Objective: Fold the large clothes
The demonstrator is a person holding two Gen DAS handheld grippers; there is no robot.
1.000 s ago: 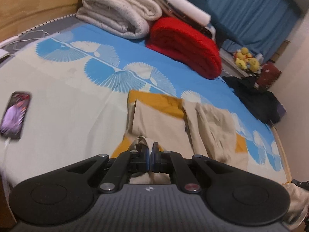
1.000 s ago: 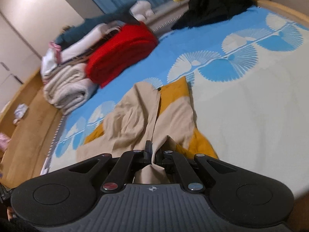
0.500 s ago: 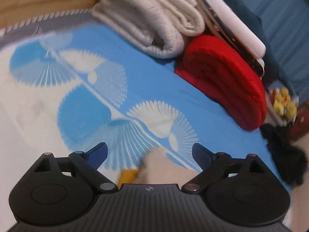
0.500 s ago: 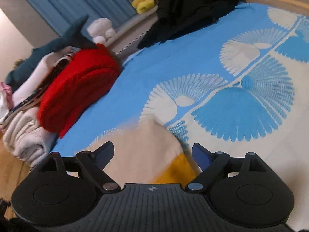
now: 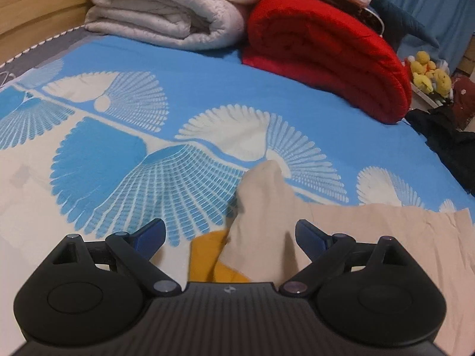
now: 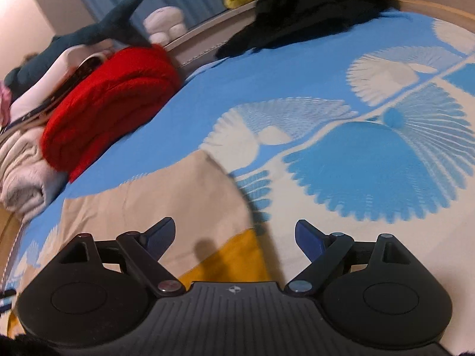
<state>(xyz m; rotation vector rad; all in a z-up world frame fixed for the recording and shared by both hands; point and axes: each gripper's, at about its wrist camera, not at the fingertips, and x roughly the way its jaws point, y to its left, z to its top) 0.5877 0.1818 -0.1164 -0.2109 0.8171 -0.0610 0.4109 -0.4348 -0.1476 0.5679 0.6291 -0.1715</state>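
— Left wrist view: the left gripper (image 5: 230,233) is spread wide and holds nothing. The beige garment (image 5: 267,207) peaks just ahead between its fingers, mustard lining (image 5: 213,255) underneath.

— Same for the right gripper (image 6: 234,235): wide apart, empty, cloth lying flat under and left of it on the blue bedsheet (image 6: 371,163).

— I'd say one fold is laid down. Next they need fresh edges to pinch.

— That raised peak wants flattening, I reckon. The red blanket (image 5: 326,50) is well beyond.
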